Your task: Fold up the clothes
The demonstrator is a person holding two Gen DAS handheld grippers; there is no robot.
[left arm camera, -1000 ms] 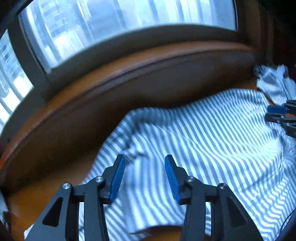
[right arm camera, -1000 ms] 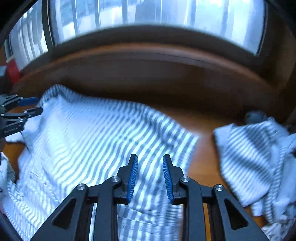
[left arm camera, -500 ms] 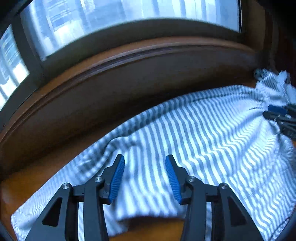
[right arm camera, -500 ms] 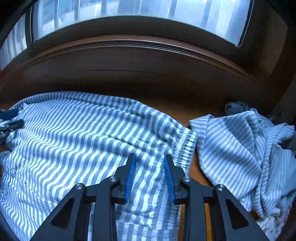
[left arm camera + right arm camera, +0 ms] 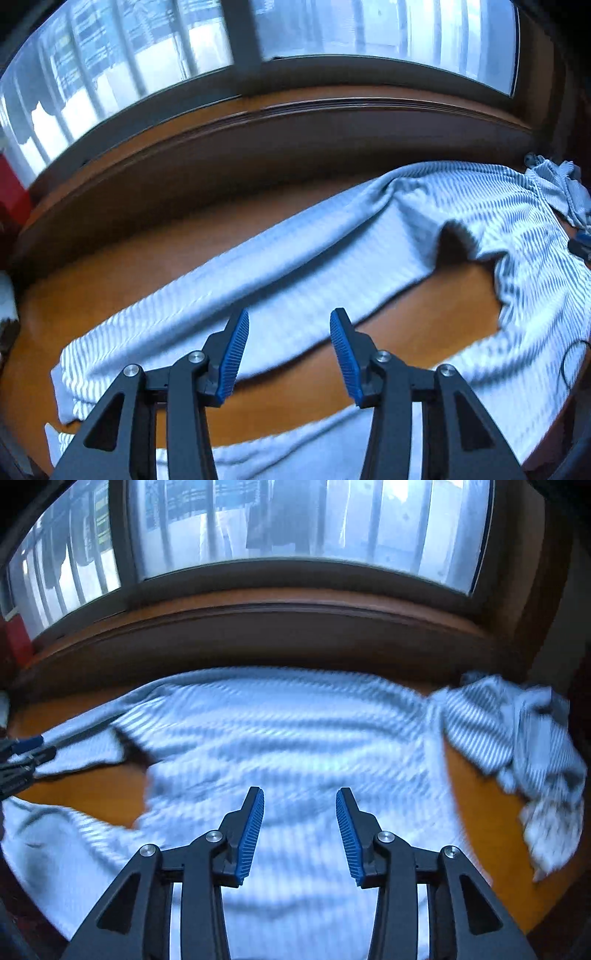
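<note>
- we see striped trousers [image 5: 295, 738] spread flat across the wooden table [image 5: 424, 317], waistband toward the right edge, two legs running toward the left edge with bare wood between them.
- our left gripper [image 5: 288, 350] hovers above the far leg, fingers moderately apart, holding nothing.
- our right gripper [image 5: 299, 830] hangs over the seat, jaws opening, nothing between them.
- a second striped garment [image 5: 517, 731] lies crumpled at the right edge.
- the frames are blurred, but we judge the smoothing step is done; next, each gripper must pinch one leg's edge to fold it over the other.

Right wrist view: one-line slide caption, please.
Right claw, opening and empty, above spread striped pants; crumpled striped garment alongside.
</note>
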